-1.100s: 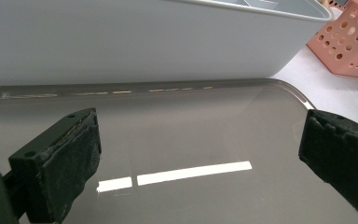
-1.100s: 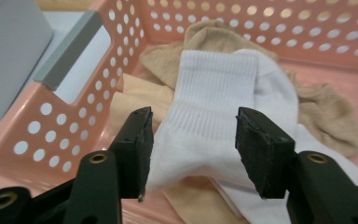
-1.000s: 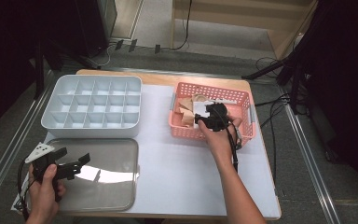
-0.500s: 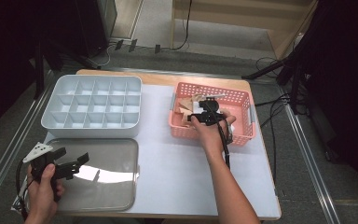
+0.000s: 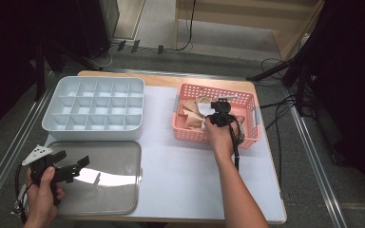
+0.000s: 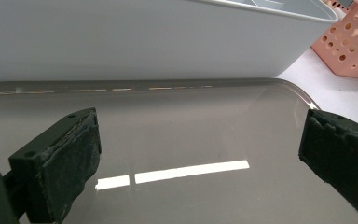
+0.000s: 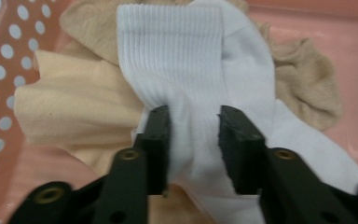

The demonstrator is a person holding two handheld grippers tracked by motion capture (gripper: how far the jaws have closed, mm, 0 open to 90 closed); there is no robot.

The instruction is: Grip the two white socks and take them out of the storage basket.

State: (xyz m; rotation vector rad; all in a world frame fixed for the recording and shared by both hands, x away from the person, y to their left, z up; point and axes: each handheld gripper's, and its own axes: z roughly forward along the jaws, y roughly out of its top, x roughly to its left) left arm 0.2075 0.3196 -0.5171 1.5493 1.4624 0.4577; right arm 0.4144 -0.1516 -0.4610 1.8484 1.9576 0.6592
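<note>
White table (image 5: 180,171), dark room around. Left gripper (image 5: 69,166) hovers over the clear lid (image 5: 104,190), jaws wide apart, nothing between them. Grey divided tray (image 5: 95,102) behind the lid. Right gripper (image 7: 193,128) is down in the pink basket (image 5: 252,137), jaws just closing, pinching the white sock (image 7: 186,70) lying on beige socks (image 7: 74,102).

one white sock (image 7: 200,84); one pink basket (image 5: 247,97); one divided tray (image 5: 52,124); one clear lid (image 5: 123,190)

Table evenly lit, surroundings dark; glare streak on clear lid (image 6: 177,154), close-ups perhaps slightly soft.
</note>
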